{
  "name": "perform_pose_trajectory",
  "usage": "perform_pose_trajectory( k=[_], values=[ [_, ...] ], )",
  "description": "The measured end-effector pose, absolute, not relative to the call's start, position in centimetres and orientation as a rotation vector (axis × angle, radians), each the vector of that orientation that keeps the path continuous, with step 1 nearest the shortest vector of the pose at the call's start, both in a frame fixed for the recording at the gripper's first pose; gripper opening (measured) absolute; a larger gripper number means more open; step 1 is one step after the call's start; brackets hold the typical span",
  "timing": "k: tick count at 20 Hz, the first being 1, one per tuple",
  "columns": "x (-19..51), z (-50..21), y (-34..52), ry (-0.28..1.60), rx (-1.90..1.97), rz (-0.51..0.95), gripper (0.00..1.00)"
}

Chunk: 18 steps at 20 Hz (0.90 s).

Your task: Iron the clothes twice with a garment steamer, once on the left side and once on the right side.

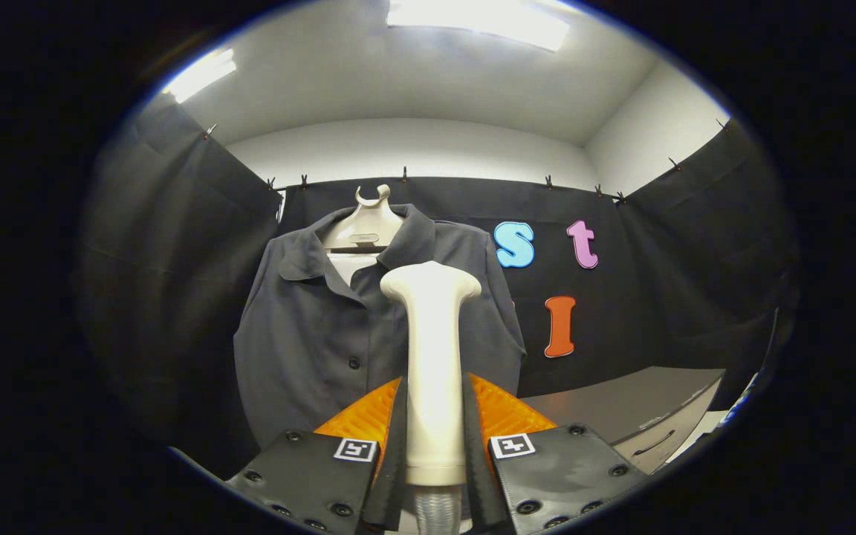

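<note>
A dark grey short-sleeved shirt (309, 334) hangs on a pale hanger (363, 223) against the booth's back wall, buttoned down its front. My gripper (434, 416) is shut on the white garment steamer (432, 349), both fingers pressing the sides of its upright handle. The steamer's wide head (430, 282) stands in front of the shirt's chest, a little right of the button line. Whether the head touches the cloth cannot be told. A ribbed hose (437, 509) leaves the handle's lower end between the fingers.
A grey table or cabinet top (621, 405) with a drawer handle stands beyond the fingers to the right of the shirt. Black cloth walls close the booth on both sides.
</note>
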<state>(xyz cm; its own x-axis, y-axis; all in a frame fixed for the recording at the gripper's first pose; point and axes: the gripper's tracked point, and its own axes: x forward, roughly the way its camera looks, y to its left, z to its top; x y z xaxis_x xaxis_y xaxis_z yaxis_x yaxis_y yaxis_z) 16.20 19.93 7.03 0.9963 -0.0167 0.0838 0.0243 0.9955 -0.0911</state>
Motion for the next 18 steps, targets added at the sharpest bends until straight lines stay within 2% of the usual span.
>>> perform_pose_trajectory(
  k=[10, 18],
  values=[
    [17.9, 5.7, 20.1, -0.07, -0.099, -0.031, 0.42],
    [16.4, 3.5, 19.4, -0.035, -0.096, -0.035, 0.42]
  ],
)
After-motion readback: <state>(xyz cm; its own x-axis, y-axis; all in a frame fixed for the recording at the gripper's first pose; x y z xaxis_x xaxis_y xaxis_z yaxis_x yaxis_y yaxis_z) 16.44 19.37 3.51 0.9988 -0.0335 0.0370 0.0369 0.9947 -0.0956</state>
